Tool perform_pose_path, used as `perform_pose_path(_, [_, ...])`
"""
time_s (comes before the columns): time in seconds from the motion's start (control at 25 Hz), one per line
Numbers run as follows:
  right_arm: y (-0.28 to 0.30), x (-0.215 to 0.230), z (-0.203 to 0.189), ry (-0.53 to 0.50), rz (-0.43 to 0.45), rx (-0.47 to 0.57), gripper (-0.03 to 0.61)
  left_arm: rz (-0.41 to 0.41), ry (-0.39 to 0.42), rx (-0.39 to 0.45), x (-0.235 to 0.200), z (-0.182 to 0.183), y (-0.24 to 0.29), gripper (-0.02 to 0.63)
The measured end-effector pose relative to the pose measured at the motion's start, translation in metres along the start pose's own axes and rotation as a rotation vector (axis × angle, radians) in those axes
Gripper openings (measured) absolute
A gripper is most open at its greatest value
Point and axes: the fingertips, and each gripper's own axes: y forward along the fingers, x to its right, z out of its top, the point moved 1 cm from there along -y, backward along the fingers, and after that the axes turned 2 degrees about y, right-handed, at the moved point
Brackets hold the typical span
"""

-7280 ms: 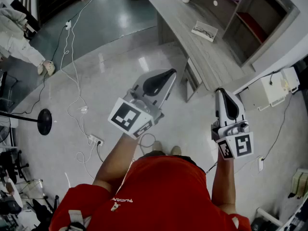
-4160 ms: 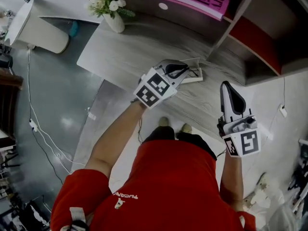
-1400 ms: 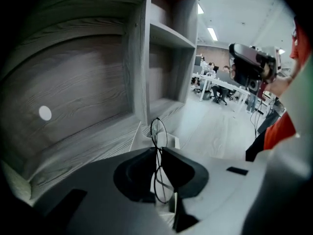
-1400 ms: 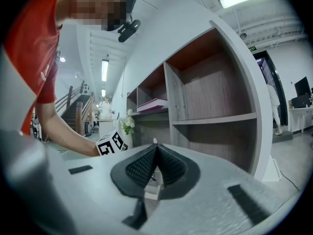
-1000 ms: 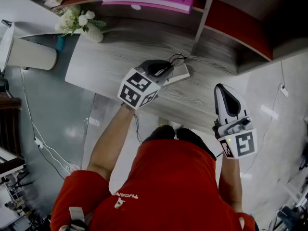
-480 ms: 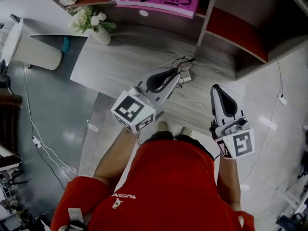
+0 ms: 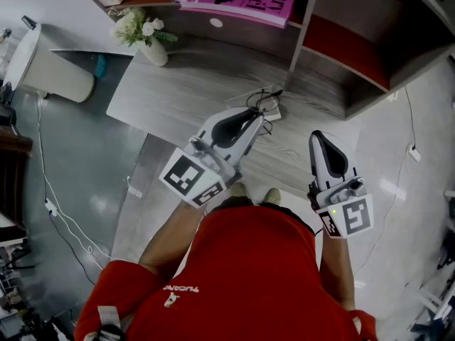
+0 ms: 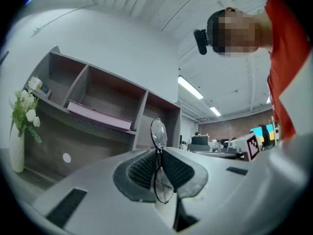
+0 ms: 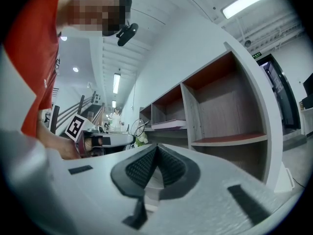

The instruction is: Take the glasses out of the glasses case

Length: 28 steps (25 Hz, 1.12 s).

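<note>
Head view: the glasses [image 7: 264,102] are a thin black wire frame with round clear lenses, pinched at the tip of the left gripper [image 7: 256,117] above the grey wood desk [image 7: 178,84]. The white glasses case [image 7: 274,111] lies flat on the desk, just beyond that gripper's tip. A second ago the left gripper's tip was down at the case. Half a second ago it was already rising with the frame. Now it sits higher above the desk and further back toward the person, with the glasses off the case. The right gripper [image 7: 318,138] hangs over the desk's near edge, beside the case and well apart from it, much where it was before.

Left gripper view: the jaws are clamped on the frame with only a narrow slit between the ribbed pads. One lens stands up above the jaws and the other hangs down in the gap between them. Behind the desk stands a shelf unit [image 8: 98,97] holding a pink book [image 8: 100,116], and a white vase of flowers [image 8: 17,153] is on the desk's far left.

Right gripper view: the jaws are pressed together at the tip with nothing between them. Across the desk, the left gripper shows with the glasses sticking up from its tip.
</note>
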Motion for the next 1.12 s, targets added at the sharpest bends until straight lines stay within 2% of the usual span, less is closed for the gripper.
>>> perform_pose_path(0.44, [-0.0042, -0.0030, 0.0038, -0.012, 0.019, 0.004, 0.005, 0.020, 0.014, 0.018, 0.0028, 0.0081, -0.0046, 0.040])
perform_pose_path(1.12, [-0.0067, -0.0005, 0.0014, -0.013, 0.005, -0.005, 0.005, -0.001, 0.020, 0.004, 0.0040, 0.0036, 0.0015, 0.040])
